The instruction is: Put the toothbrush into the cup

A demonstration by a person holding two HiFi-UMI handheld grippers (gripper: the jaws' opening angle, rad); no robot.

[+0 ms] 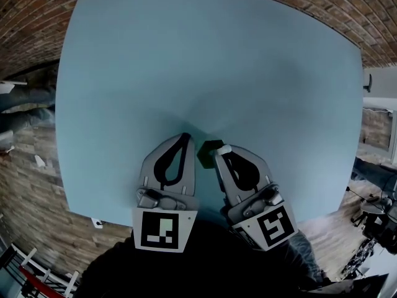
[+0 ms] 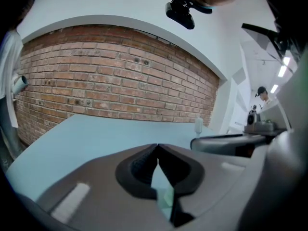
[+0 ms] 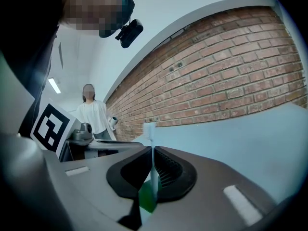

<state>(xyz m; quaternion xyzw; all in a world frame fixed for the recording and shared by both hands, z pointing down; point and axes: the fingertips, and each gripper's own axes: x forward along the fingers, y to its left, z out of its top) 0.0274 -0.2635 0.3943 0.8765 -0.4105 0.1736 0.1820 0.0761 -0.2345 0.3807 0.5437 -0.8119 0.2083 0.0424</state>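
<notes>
Side by side and angled slightly downward, the person's left tool (image 1: 184, 136) has its jaws closed tip to tip on nothing, while the right tool (image 1: 222, 149) clamps a toothbrush (image 3: 149, 129) whose head pokes past its tips.

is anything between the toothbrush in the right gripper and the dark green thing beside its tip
Nothing visible does. The toothbrush stands clamped in the right gripper, its white head close beside the dark green thing, probably the cup. The left gripper, shut, sits on that thing's other side, not between them.
</notes>
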